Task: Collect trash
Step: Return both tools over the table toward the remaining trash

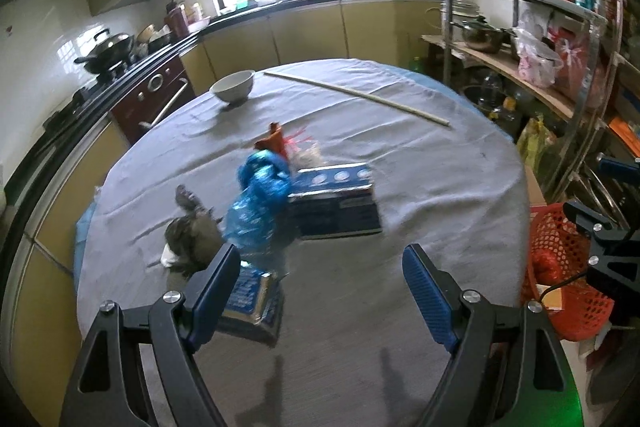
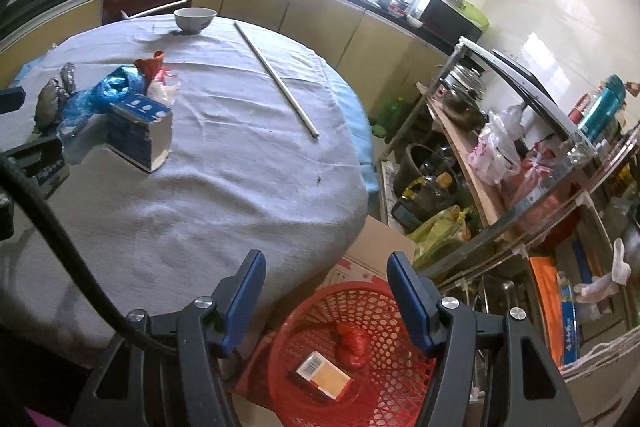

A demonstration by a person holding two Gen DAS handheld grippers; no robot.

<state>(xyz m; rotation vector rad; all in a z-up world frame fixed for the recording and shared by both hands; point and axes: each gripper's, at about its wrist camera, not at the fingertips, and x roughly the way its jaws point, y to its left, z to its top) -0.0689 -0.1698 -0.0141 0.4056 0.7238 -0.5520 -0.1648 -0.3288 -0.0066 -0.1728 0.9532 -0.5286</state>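
Two hand-held grippers are in my views, both with jaws apart and nothing between them. My left hand-held gripper (image 1: 320, 291) hangs low in the left wrist frame over the desk (image 1: 440, 187). Trash sits centre-left there: a crumpled blue bag (image 1: 258, 203), a dark blue box (image 1: 336, 203) touching it, a second blue box (image 1: 252, 303) just beside my left finger, and a grey wad (image 1: 192, 235). My right hand-held gripper (image 2: 326, 291) frames the red basket (image 2: 344, 307) at bottom centre, which holds a red bag (image 2: 352, 345) and a yellow box (image 2: 320, 375).
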